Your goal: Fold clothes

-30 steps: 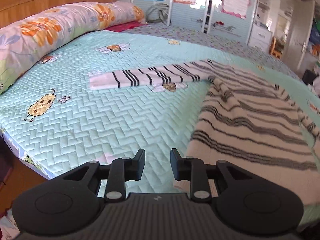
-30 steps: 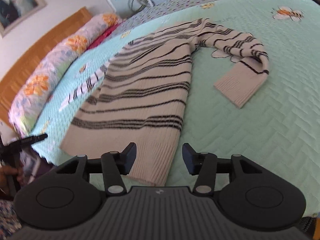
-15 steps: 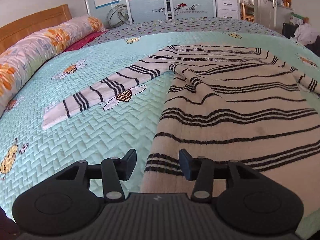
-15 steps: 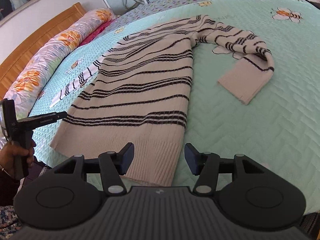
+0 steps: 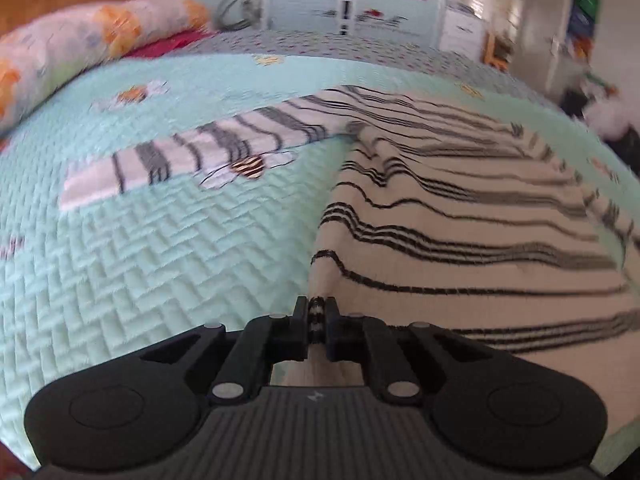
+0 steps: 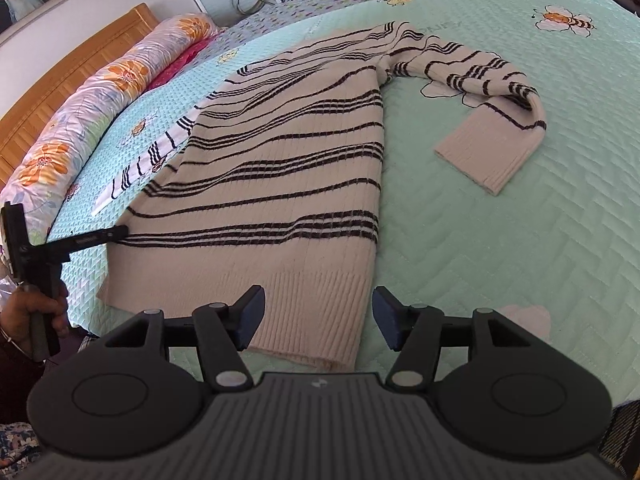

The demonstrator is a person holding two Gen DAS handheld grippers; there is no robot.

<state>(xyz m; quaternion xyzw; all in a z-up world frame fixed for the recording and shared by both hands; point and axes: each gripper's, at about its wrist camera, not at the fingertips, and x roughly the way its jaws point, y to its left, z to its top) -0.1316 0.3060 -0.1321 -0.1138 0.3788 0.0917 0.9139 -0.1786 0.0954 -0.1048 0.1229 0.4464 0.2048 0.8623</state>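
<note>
On the mint-green quilted bed [image 6: 500, 240], we see a beige black-striped knitted sweater [image 6: 288, 184]. Our left tongs [image 5: 319, 312] have just closed, pinching its side edge. Our right tongs [image 6: 319, 312], just widening, gape empty above its hem.

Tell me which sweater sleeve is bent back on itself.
The sleeve on the right gripper's side; the other sleeve lies straight.

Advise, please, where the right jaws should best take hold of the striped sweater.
Probably the ribbed hem corner of the striped sweater, approached from the near bed edge: it lies flat just ahead of the open right gripper, opposite the edge that the left gripper has pinched.
</note>
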